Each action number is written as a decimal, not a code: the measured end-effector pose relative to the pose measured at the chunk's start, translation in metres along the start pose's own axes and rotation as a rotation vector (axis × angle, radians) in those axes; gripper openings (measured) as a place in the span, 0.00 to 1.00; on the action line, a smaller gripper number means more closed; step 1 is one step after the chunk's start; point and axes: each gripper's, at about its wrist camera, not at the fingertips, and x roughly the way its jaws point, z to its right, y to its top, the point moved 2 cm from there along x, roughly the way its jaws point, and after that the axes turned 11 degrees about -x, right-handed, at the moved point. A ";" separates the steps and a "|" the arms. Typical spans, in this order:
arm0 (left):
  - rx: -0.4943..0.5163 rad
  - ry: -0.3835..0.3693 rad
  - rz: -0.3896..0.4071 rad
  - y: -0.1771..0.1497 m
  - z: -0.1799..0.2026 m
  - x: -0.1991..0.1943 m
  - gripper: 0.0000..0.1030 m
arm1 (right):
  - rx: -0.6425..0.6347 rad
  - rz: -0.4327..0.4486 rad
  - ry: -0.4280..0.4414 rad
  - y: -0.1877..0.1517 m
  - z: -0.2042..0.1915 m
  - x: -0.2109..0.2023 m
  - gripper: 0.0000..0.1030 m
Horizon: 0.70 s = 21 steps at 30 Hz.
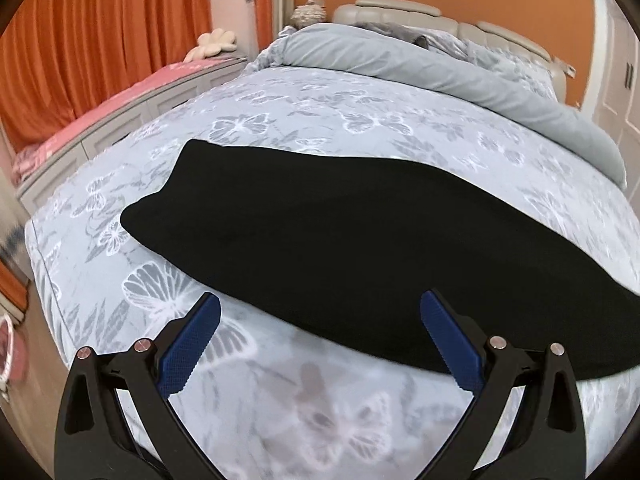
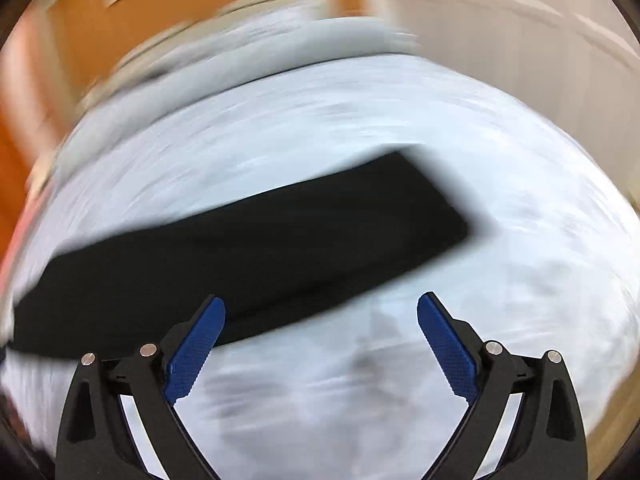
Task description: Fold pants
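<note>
The black pants [image 1: 340, 240] lie flat on the bed [image 1: 280, 128] as one long, narrow strip, stretched crosswise in front of me. In my left view their rounded far end sits toward the left side of the bed, with printed cover showing all around it; the near long edge runs just past my left fingers [image 1: 320, 304]. In my right view the pants [image 2: 248, 248] end in a squared, straight-cut edge toward the right, and bare bedcover [image 2: 400, 380] spreads below and to the right of it, though this view is smeared with blur.

The cloth looks matte, soft and smooth, without visible creases. The bedcover is pale grey-blue with white butterfly prints; a plain grey duvet [image 1: 400, 64] is bunched along the head of the bed under a padded cream headboard [image 1: 400, 8]. Orange curtains [image 1: 100, 40] hang at left.

My left fingers stand wide apart, blue ribbed pads [image 1: 192, 344] holding nothing. My right fingers [image 2: 320, 304] are spread just as wide, empty, touching nothing.
</note>
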 end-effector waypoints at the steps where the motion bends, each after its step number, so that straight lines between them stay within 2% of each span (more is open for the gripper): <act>1: -0.007 -0.004 0.001 0.003 -0.002 0.004 0.95 | 0.079 0.010 -0.032 0.001 0.040 0.004 0.93; 3: -0.013 -0.003 0.009 0.006 -0.003 0.014 0.95 | 0.196 -0.034 -0.037 0.003 0.094 0.020 0.93; 4: -0.011 0.002 0.014 0.008 -0.001 0.022 0.95 | 0.254 -0.077 -0.004 0.003 0.114 0.032 0.93; 6: -0.007 -0.002 0.012 0.011 0.004 0.033 0.95 | 0.319 -0.090 0.077 0.008 0.129 0.049 0.93; 8: -0.008 -0.018 0.000 0.014 0.009 0.045 0.95 | 0.302 -0.068 0.059 0.019 0.121 0.053 0.93; 11: -0.002 -0.060 0.003 0.018 0.013 0.054 0.95 | 0.155 0.009 0.005 0.047 0.084 0.056 0.93; 12: -0.002 -0.072 0.007 0.019 0.012 0.055 0.95 | 0.115 -0.008 -0.026 0.050 0.076 0.065 0.93; 13: 0.000 -0.093 0.015 0.020 0.011 0.058 0.95 | 0.067 -0.077 -0.080 0.053 0.065 0.086 0.93; 14: 0.005 -0.103 0.019 0.021 0.011 0.060 0.95 | 0.068 -0.112 -0.079 0.051 0.066 0.096 0.82; 15: 0.017 -0.115 0.025 0.020 0.010 0.061 0.95 | 0.084 -0.133 -0.046 0.048 0.064 0.106 0.55; 16: 0.027 -0.121 0.028 0.020 0.009 0.062 0.95 | 0.103 -0.115 -0.029 0.045 0.060 0.106 0.53; 17: 0.042 -0.129 0.037 0.018 0.008 0.063 0.95 | 0.086 -0.085 -0.032 0.047 0.055 0.094 0.16; 19: 0.056 -0.134 0.059 0.017 0.004 0.063 0.95 | 0.092 -0.022 -0.010 0.049 0.059 0.071 0.18; 20: 0.050 -0.136 0.054 0.016 0.002 0.064 0.95 | 0.101 -0.001 -0.021 0.050 0.062 0.065 0.24; 21: 0.035 -0.143 0.028 0.018 0.000 0.068 0.95 | 0.107 -0.024 -0.079 0.047 0.072 0.072 0.46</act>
